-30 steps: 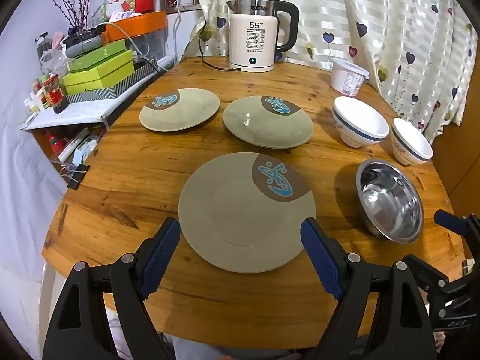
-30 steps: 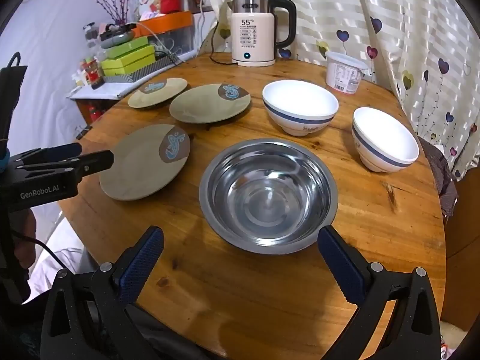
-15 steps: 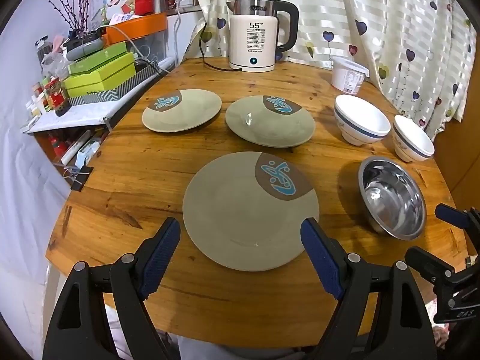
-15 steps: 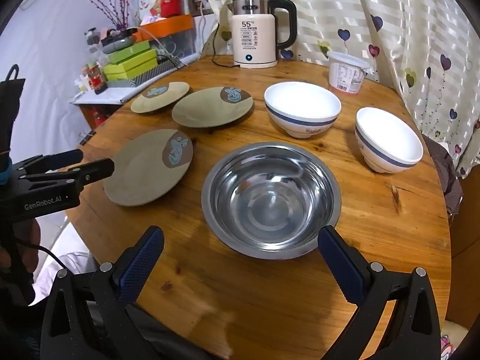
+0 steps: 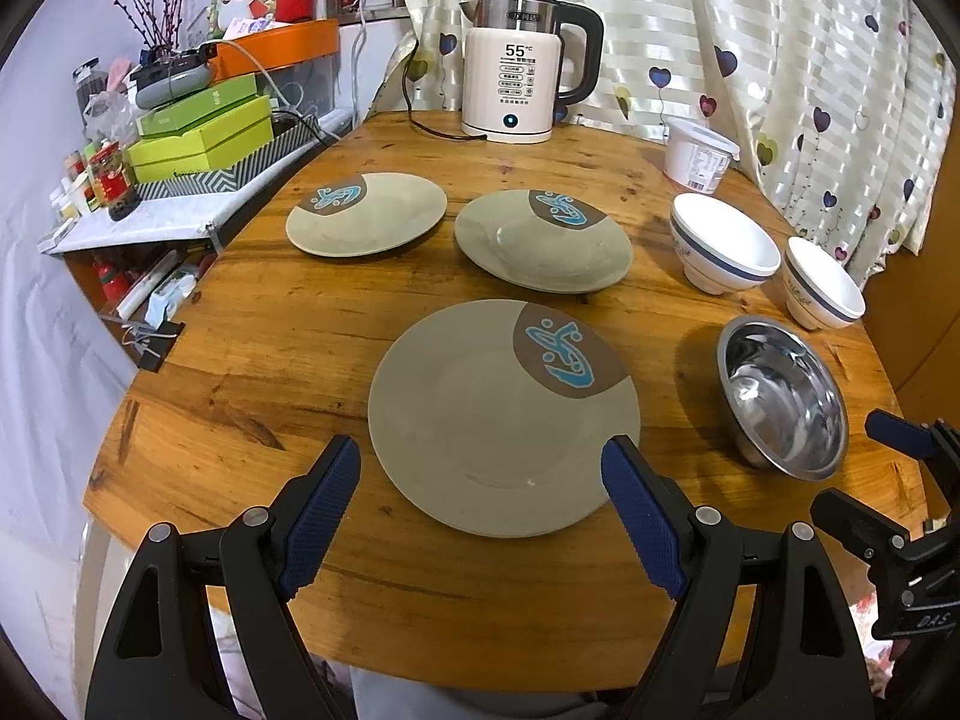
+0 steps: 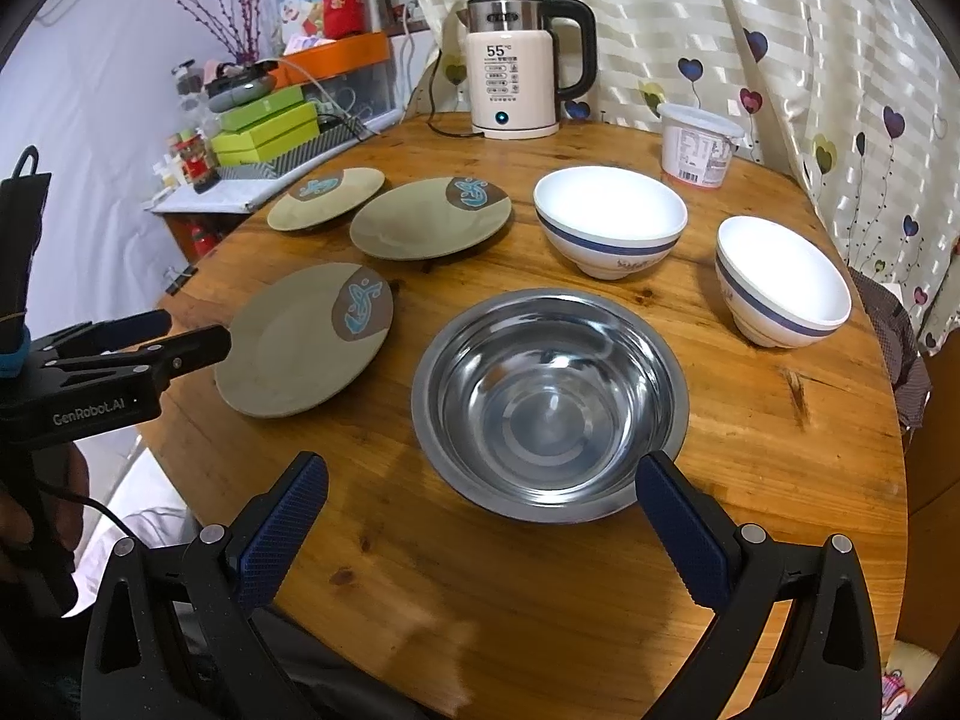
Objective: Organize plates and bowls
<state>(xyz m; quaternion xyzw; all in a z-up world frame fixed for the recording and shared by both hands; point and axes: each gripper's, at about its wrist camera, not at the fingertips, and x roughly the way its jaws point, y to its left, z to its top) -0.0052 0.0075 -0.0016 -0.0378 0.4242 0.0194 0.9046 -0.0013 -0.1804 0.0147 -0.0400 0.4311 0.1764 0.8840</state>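
Left gripper point(image 5: 480, 486), spread and empty, frames the nearest round green plate point(image 5: 504, 414); next, clamp its 6 o'clock rim

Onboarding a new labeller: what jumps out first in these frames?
Probably the shiny steel bowl, empty, near the table's front edge between the open right gripper fingers. Next, three green plates with blue-and-brown emblems: the nearest plate lies ahead of the open left gripper, two further back. The white kettle at the far edge shows 55.
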